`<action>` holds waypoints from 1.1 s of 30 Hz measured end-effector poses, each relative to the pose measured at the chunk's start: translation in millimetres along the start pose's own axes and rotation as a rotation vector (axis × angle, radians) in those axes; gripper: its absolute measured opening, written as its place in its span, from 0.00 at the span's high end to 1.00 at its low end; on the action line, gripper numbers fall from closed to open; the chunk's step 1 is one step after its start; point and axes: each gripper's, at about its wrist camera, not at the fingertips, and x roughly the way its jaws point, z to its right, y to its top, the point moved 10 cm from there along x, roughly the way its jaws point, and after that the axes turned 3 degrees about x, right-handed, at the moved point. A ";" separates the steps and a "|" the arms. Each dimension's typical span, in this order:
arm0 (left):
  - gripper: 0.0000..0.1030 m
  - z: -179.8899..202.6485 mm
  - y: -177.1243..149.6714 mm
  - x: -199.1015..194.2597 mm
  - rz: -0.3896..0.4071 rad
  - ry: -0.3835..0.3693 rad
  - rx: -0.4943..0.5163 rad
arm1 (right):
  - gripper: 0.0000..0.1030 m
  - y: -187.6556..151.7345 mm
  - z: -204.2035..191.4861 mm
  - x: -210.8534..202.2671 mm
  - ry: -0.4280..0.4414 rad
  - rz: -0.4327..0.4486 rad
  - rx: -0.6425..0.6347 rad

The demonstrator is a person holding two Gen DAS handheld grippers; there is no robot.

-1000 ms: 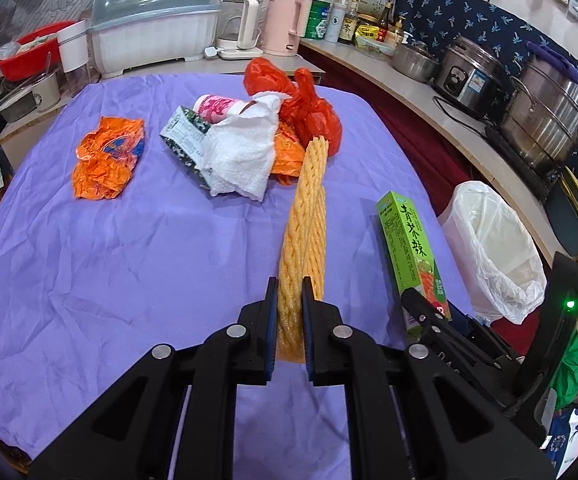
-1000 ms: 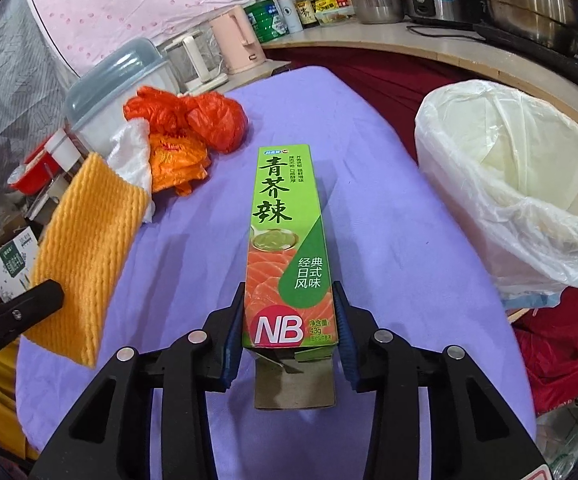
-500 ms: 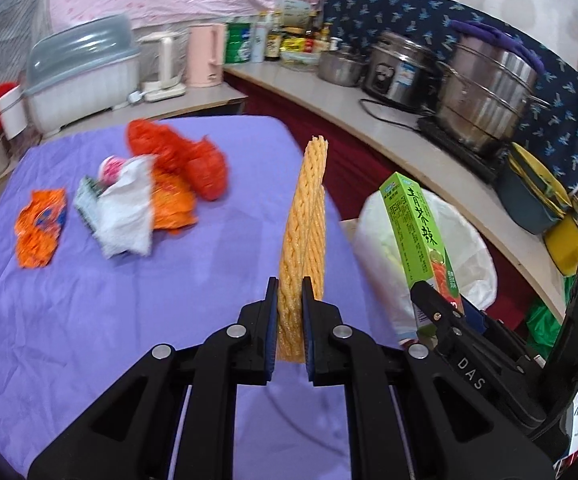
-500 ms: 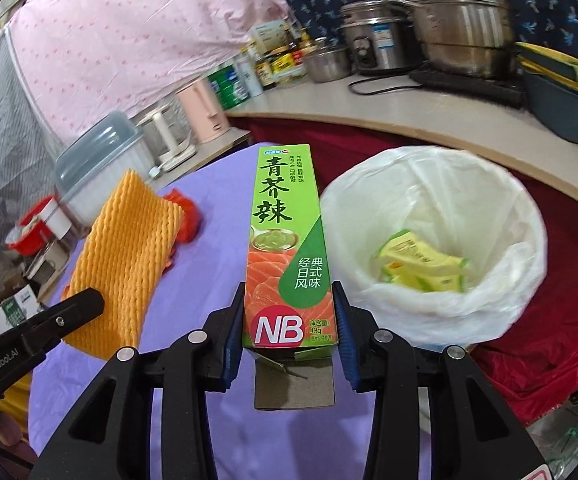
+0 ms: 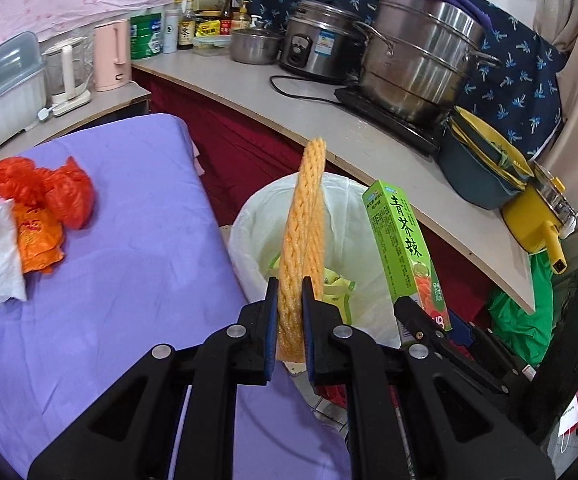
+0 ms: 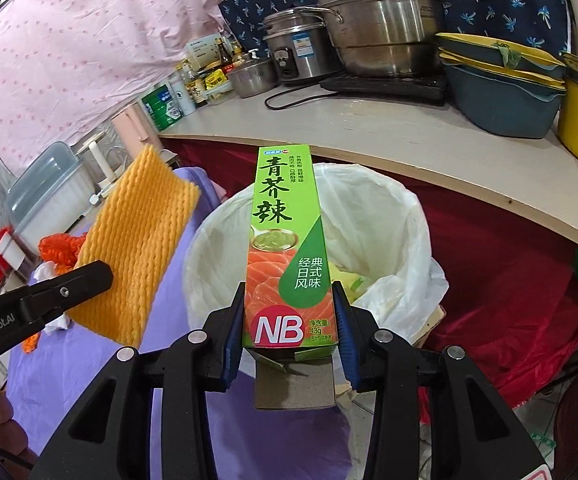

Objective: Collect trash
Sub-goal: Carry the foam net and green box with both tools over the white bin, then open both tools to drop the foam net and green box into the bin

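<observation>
**Both loads over the bin, release is next**

My left gripper (image 5: 289, 322) is clamped nearly shut on the orange foam net (image 5: 303, 240), edge-on between the pads. My right gripper (image 6: 287, 338) is partly open but pinching the green carton (image 6: 285, 248) by its sides. Both hang above the white-lined trash bin (image 6: 393, 216), which stands beside the purple table (image 5: 109, 280) and already holds yellow-green packets. I judge the carry done; next I must open each jaw squarely over the mouth so nothing catches the liner's rim. More trash waits on the table: red bags (image 5: 45, 192), tissue (image 5: 1, 256).

The carton reads "青芥辣", "经典日式风味", "NB", "43g". The left gripper's arm reads "GenRobot.AI".
</observation>
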 end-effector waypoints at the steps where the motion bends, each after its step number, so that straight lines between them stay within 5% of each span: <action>1: 0.90 3.3 0.8 5.5 -0.008 -0.001 0.010 | 0.63 1.4 3.0 3.2 -0.003 -0.003 0.003; 11: 0.88 11.5 2.5 38.5 -0.041 0.011 0.025 | 0.62 4.8 12.7 20.5 -0.028 -0.015 0.007; 15: 0.58 4.3 6.4 39.0 -0.033 0.025 0.005 | 0.61 11.2 16.6 24.2 -0.032 -0.003 0.019; 23: 0.47 -14.3 18.9 18.7 0.029 0.072 -0.021 | 0.60 26.0 7.9 7.4 -0.019 0.046 0.018; 33: 0.35 -45.0 24.6 -13.1 0.093 0.145 -0.063 | 0.43 31.6 -22.0 -14.4 0.012 0.082 -0.019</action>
